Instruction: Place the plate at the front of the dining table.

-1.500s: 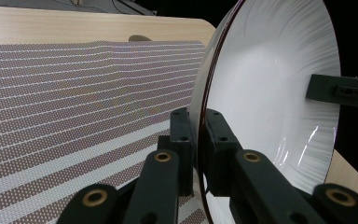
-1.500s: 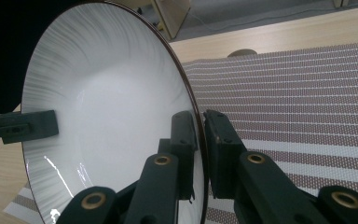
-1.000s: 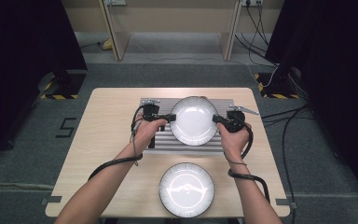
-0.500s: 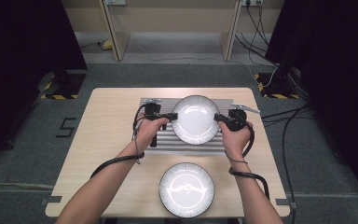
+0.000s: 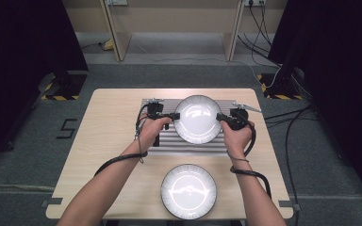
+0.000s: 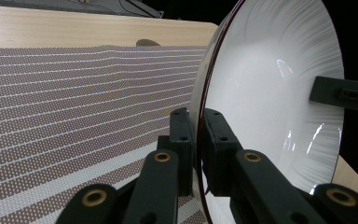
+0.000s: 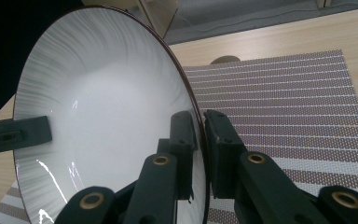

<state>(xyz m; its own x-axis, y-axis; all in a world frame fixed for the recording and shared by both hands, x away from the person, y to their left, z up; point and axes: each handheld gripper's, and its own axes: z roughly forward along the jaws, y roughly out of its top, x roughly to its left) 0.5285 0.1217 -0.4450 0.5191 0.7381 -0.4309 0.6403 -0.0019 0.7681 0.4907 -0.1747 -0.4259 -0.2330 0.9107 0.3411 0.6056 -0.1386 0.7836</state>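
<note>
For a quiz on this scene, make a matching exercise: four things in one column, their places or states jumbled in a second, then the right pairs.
Things:
1. far plate
2. near plate
3. striped mat
4. left gripper

Places or states:
A. lies flat on the wooden table, under the held plate
B. shut on the rim of the far plate, opposite the right gripper
C. rests alone at the table's near edge
D. clamped at two opposite edges, above the mat

Pairs: 1-D, 2-C, 3-A, 4-B

Black gripper (image 6: 193, 154) jaws with brass-ringed screws, black cables trailing.
</note>
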